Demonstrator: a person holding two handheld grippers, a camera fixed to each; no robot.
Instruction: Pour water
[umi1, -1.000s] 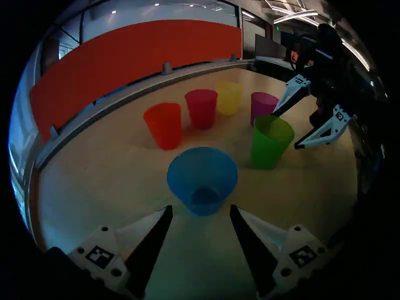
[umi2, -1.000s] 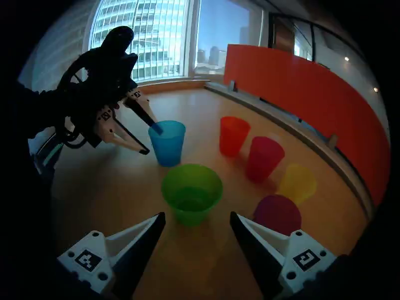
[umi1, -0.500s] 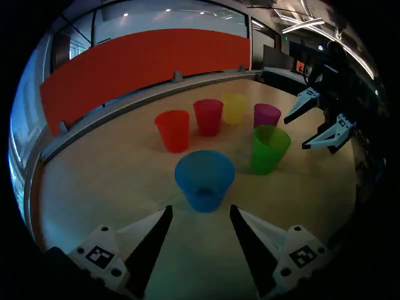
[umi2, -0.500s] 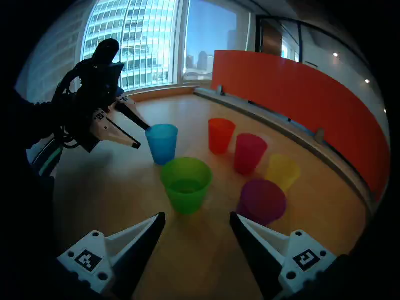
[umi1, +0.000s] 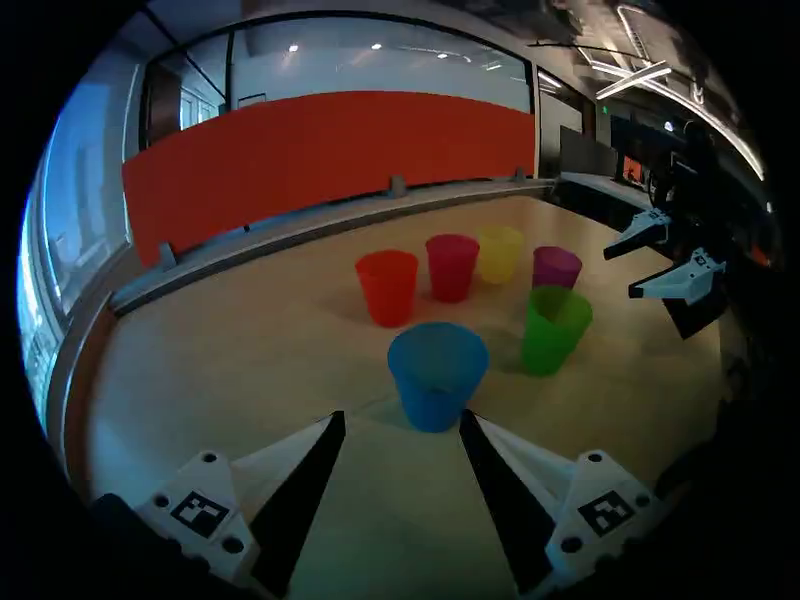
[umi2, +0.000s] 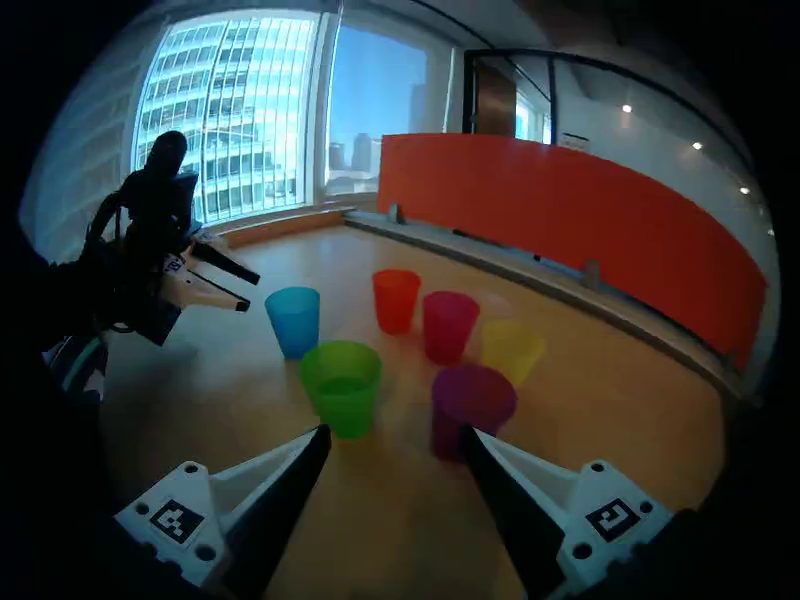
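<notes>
A blue cup (umi1: 436, 373) stands upright just ahead of my left gripper (umi1: 398, 424), which is open and holds nothing. Beside it stands a green cup (umi1: 553, 328). In the right gripper view the green cup (umi2: 342, 385) and a purple cup (umi2: 470, 408) stand just beyond my open right gripper (umi2: 395, 440); the blue cup (umi2: 295, 320) is farther left. An orange cup (umi2: 396, 299), a red cup (umi2: 448, 324) and a yellow cup (umi2: 511, 349) form the back row. The left gripper (umi2: 235, 290) also appears at the left, the right gripper (umi1: 652, 268) at the far right.
The cups stand on a light wooden table (umi1: 230, 340). A long red panel (umi1: 320, 150) runs behind its far edge. Large windows (umi2: 230, 130) lie beyond the table in the right gripper view. A person's dark arm (umi2: 70, 300) holds the left gripper.
Both grippers have drawn back from the cups. The blue and green cups look smaller and farther off. The left gripper's finger has left the blue cup's rim. No cup has moved.
</notes>
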